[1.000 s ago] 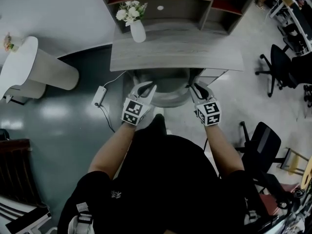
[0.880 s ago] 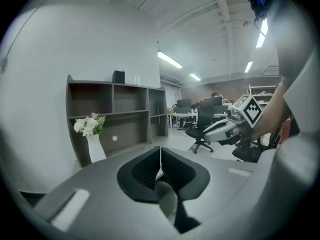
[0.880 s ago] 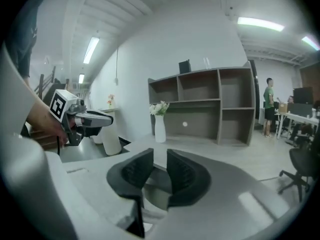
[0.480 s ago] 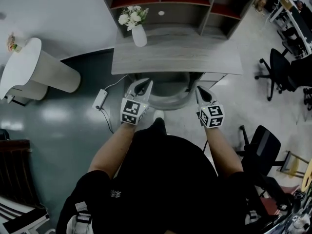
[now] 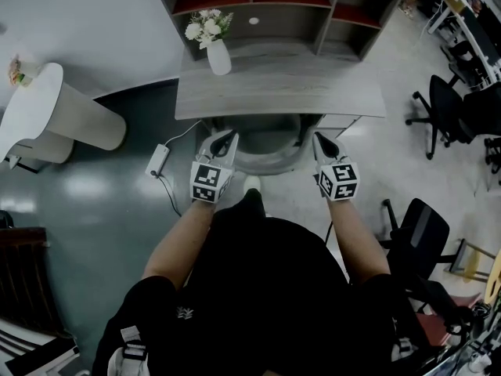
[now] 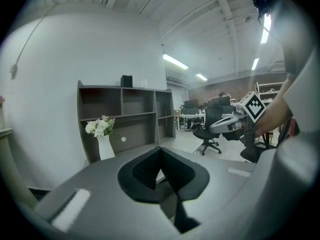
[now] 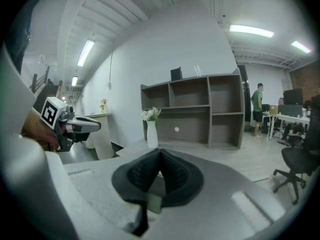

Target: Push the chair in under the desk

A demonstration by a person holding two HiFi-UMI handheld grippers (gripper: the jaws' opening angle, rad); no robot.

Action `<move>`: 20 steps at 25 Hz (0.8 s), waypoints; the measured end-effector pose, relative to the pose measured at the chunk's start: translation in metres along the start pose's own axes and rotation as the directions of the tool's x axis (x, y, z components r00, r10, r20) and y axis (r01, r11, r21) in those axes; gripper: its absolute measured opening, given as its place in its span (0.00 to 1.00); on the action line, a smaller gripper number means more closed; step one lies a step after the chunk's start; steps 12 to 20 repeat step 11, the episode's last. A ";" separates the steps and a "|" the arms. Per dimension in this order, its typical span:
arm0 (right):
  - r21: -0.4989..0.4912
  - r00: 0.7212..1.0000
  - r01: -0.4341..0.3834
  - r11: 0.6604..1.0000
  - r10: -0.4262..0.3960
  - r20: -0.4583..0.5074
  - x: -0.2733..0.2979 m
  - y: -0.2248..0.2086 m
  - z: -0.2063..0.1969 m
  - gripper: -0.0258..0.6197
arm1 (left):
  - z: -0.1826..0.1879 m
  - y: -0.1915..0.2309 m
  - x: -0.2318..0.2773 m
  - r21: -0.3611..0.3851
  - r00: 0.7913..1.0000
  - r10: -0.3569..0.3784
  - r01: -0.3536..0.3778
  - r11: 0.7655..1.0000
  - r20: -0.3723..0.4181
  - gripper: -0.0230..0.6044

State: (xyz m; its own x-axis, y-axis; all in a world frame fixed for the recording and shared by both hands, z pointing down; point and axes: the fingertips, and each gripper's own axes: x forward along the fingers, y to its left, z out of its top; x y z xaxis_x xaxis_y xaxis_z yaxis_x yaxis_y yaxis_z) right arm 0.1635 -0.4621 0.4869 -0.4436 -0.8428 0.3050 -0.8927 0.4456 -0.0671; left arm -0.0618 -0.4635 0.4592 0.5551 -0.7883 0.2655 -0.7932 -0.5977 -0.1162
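A grey chair [image 5: 266,160] with a rounded back stands tucked in under the front edge of the grey wooden desk [image 5: 313,92]. My left gripper [image 5: 228,136] is shut and empty by the left end of the chair back. My right gripper [image 5: 319,139] is shut and empty by the right end. Whether either tip touches the chair I cannot tell. In the left gripper view the shut left gripper [image 6: 161,153] points over the desk, with the right gripper [image 6: 232,124] off to its right. In the right gripper view the shut right gripper [image 7: 160,155] does likewise, and the left gripper [image 7: 80,125] shows at the left.
A white vase of flowers [image 5: 217,52] stands on the desk's far left, below an open shelf unit [image 5: 313,10]. A white pedestal [image 5: 74,112] is at the left, a power adapter with cable [image 5: 158,160] on the floor. Black office chairs [image 5: 438,108] [image 5: 415,229] stand at the right.
Both grippers' jaws have closed from partly open around the chair back's ends. The hands shifted only slightly; the chair stays under the desk.
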 end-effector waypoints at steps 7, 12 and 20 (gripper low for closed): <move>0.012 1.000 -0.018 1.000 0.019 -0.018 0.003 0.005 -0.006 0.04 | -0.006 0.002 -0.006 -0.004 1.000 0.011 -0.011 1.000 -0.009 0.05; 0.008 1.000 -0.027 1.000 0.027 -0.016 0.004 0.008 -0.005 0.04 | -0.007 0.003 -0.008 -0.002 1.000 0.016 -0.016 1.000 -0.013 0.05; 0.008 1.000 -0.027 1.000 0.027 -0.016 0.004 0.008 -0.005 0.04 | -0.007 0.003 -0.008 -0.002 1.000 0.016 -0.016 1.000 -0.013 0.05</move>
